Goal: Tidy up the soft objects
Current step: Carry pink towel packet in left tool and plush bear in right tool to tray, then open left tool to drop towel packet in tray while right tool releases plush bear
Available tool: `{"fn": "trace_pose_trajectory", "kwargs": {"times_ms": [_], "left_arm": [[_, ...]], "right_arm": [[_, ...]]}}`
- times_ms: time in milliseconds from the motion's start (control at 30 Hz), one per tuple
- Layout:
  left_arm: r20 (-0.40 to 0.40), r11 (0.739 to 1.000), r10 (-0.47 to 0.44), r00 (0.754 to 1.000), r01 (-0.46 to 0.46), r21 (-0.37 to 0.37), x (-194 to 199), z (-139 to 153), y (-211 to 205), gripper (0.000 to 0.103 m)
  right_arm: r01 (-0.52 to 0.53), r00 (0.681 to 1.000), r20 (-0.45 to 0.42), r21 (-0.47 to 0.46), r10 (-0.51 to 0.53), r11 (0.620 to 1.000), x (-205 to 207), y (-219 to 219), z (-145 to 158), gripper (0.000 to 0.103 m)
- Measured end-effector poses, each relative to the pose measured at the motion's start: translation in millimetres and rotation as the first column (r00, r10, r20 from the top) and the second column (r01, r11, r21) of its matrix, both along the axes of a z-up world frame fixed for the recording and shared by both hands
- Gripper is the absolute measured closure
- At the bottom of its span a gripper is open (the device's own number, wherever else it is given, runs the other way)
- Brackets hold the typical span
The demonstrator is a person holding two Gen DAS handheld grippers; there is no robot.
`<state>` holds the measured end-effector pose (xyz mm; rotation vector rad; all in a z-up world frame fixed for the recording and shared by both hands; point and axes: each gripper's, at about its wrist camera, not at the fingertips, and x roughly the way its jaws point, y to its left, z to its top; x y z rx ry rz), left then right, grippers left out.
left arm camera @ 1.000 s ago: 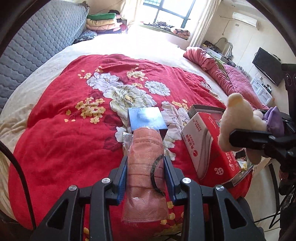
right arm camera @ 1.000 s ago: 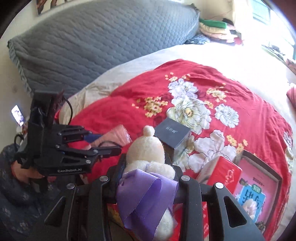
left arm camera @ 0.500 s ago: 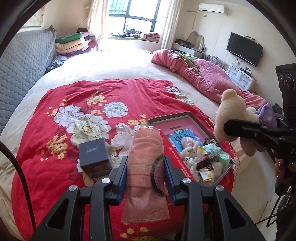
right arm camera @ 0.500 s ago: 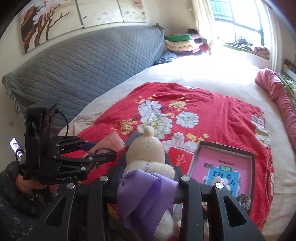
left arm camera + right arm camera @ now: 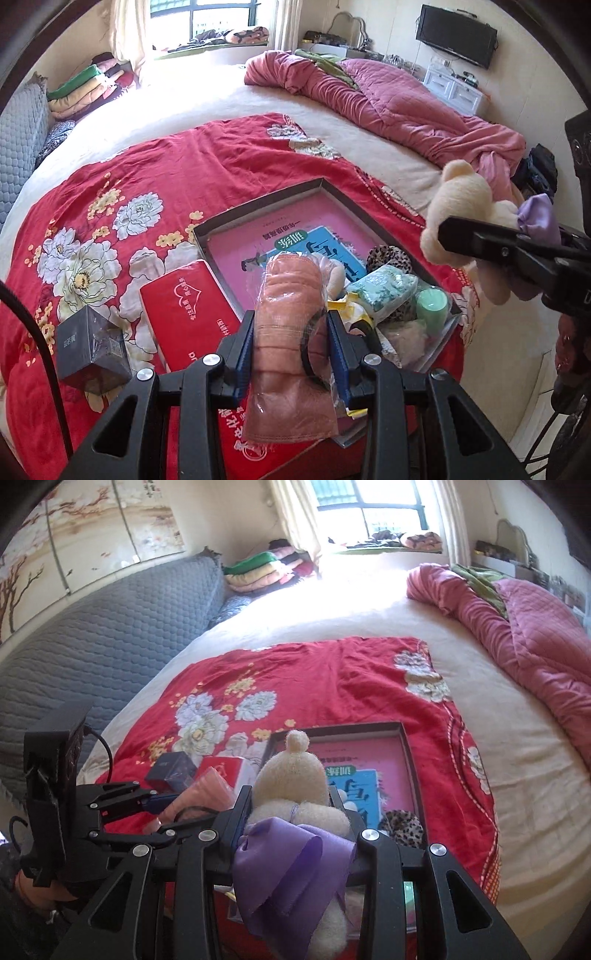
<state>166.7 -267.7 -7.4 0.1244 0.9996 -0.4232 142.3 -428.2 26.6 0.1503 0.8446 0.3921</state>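
My left gripper (image 5: 291, 332) is shut on a pink rolled towel in clear plastic wrap (image 5: 291, 332), held above the red box and the tray's near edge. My right gripper (image 5: 290, 812) is shut on a cream teddy bear (image 5: 290, 775) with a purple ribbon (image 5: 291, 860); the bear also shows in the left wrist view (image 5: 461, 206), held in the air right of the tray. A dark-rimmed tray (image 5: 258, 201) holds a pink book, a leopard-print item (image 5: 389, 258), a teal pouch (image 5: 384, 291) and a green roll (image 5: 432, 306).
A red box (image 5: 184, 306) and a dark cube box (image 5: 92, 347) lie on the red floral blanket (image 5: 147, 166) left of the tray. A pink quilt (image 5: 388, 96) is bunched at the far right. A grey headboard (image 5: 92, 635) is on the left. Folded bedding (image 5: 266, 568) sits by the window.
Both grippers swung to the right over the bed with their loads. The tray now lies straight ahead of both; the red box and dark cube have shifted left in view.
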Motion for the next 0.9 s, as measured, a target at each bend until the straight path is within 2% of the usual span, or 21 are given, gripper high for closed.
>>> {"fn": "trace_pose_trajectory", "kwargs": {"times_ms": [233,433,767,833,900], "left_arm": [[-0.028,0.999,-0.007,1.0,0.008,0.046,15.5,-26.7,-13.6,0.066],[-0.045,0.999,-0.001,0.999,0.003,0.05,21.2,-37.7,-14.8,0.066],[-0.06,0.999,-0.019,0.998,0.021,0.036,21.9,-48.9,-17.8,0.065],[-0.067,0.999,-0.024,0.997,0.026,0.037,21.3,-50.0,-19.2,0.065],[-0.067,0.999,-0.029,0.997,0.031,0.032,20.4,-49.3,-19.6,0.064]], "right_arm": [[-0.017,0.997,-0.068,0.061,0.021,0.998,-0.5,-7.9,-52.5,0.065],[-0.044,0.996,-0.077,0.108,0.053,0.993,10.7,4.6,-83.5,0.064],[-0.02,0.999,-0.026,-0.014,0.02,1.0,14.1,-0.2,-90.6,0.057],[-0.019,1.0,-0.01,-0.038,0.019,0.999,12.8,-2.2,-89.3,0.048],[-0.014,1.0,0.002,-0.065,0.014,0.998,11.3,-3.5,-86.6,0.047]]}}
